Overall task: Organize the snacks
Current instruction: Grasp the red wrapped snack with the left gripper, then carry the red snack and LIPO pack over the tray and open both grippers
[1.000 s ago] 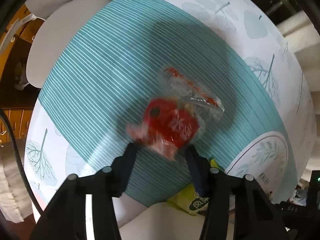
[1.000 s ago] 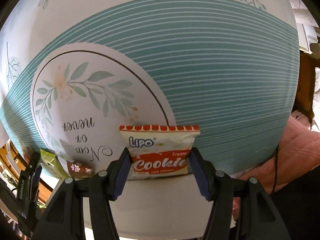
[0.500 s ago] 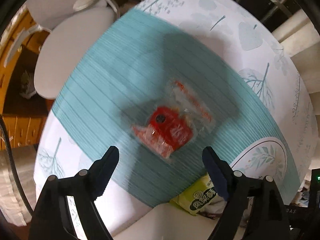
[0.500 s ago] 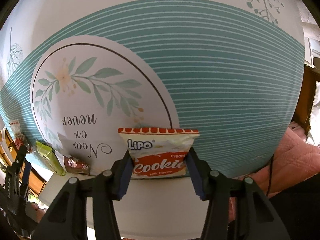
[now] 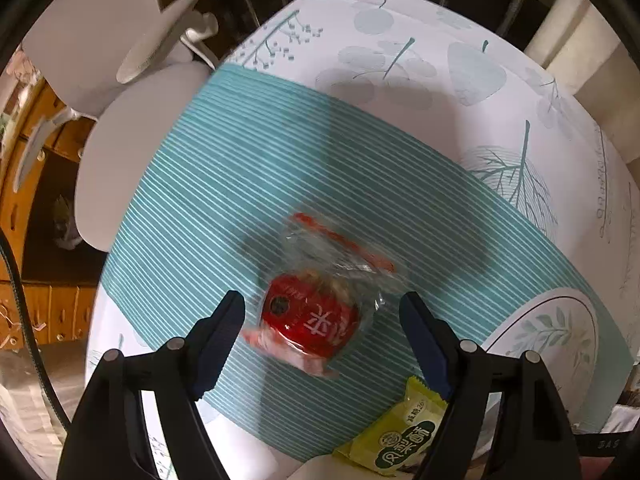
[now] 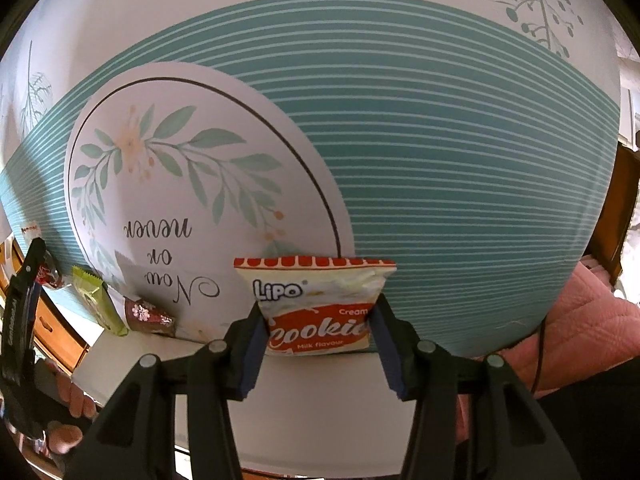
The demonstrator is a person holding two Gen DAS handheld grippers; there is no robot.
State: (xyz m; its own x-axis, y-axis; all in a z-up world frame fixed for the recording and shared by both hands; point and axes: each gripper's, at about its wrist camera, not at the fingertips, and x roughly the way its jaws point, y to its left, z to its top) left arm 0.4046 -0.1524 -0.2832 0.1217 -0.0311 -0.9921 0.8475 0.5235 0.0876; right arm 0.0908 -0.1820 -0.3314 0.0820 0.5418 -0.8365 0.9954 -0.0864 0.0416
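Observation:
A clear packet with a red snack [image 5: 316, 312] lies on the teal striped tablecloth [image 5: 240, 184]. My left gripper [image 5: 322, 316] hangs above it, open wide, fingers on either side and apart from it. My right gripper [image 6: 316, 324] is shut on a white and red Lipo cookie packet [image 6: 316, 304], held upright near the table's front edge. A green snack packet [image 5: 400, 436] lies near the edge; it also shows in the right wrist view [image 6: 98, 300], beside a small brown flowered packet [image 6: 150, 316].
White chairs [image 5: 132, 128] stand at the table's far left side. A white round print with leaves and lettering [image 6: 192, 184] marks the cloth. A pink quilted fabric [image 6: 584, 320] lies right of the table. The left gripper and hand [image 6: 20, 320] show at the left.
My left gripper has opened and let go of the red snack packet, which now lies on the cloth, and it has drawn back a little. The right gripper still holds the cookie packet.

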